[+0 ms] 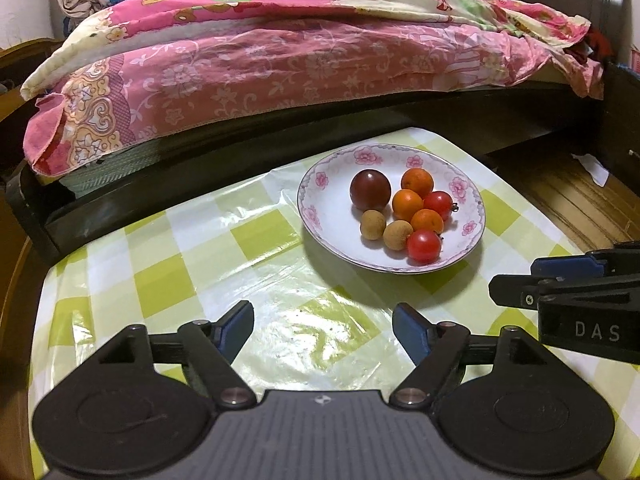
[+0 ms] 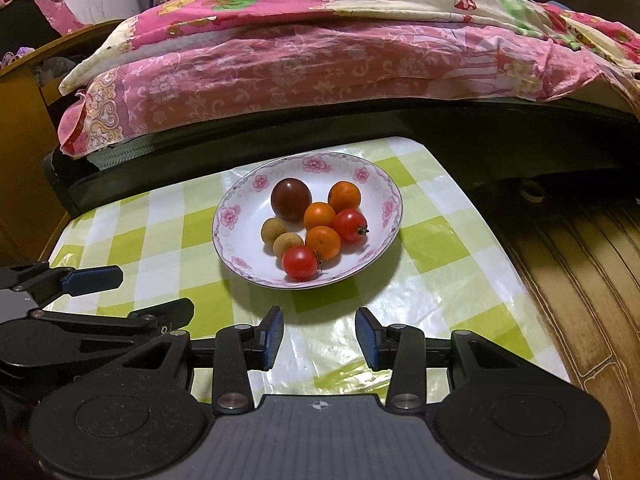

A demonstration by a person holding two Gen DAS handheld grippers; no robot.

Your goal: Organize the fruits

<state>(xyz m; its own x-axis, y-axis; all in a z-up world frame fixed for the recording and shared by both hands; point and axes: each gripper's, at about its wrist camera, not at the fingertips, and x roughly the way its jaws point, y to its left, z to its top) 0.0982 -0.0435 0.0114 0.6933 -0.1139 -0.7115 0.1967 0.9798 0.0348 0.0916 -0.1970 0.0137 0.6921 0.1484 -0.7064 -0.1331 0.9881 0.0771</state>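
Note:
A white floral plate (image 1: 468, 224) (image 2: 236, 236) stands on the green-checked table. It holds a dark plum (image 1: 370, 190) (image 2: 291, 199), three small oranges (image 1: 407, 205) (image 2: 319, 216), two red cherry tomatoes (image 1: 424, 245) (image 2: 300, 263) and two tan longans (image 1: 373, 224) (image 2: 273, 230). My left gripper (image 1: 323, 330) is open and empty, above the table short of the plate; it also shows at the left of the right wrist view (image 2: 140, 292). My right gripper (image 2: 320, 334) is open and empty, just short of the plate's near rim; it also shows at the right edge of the left wrist view (image 1: 516, 280).
A bed with a pink floral quilt (image 1: 280, 68) (image 2: 320, 60) and a dark frame runs along the table's far edge. A glossy plastic cover lies over the tablecloth (image 1: 192, 248) (image 2: 440, 248). Wooden floor (image 2: 580, 280) lies to the right of the table.

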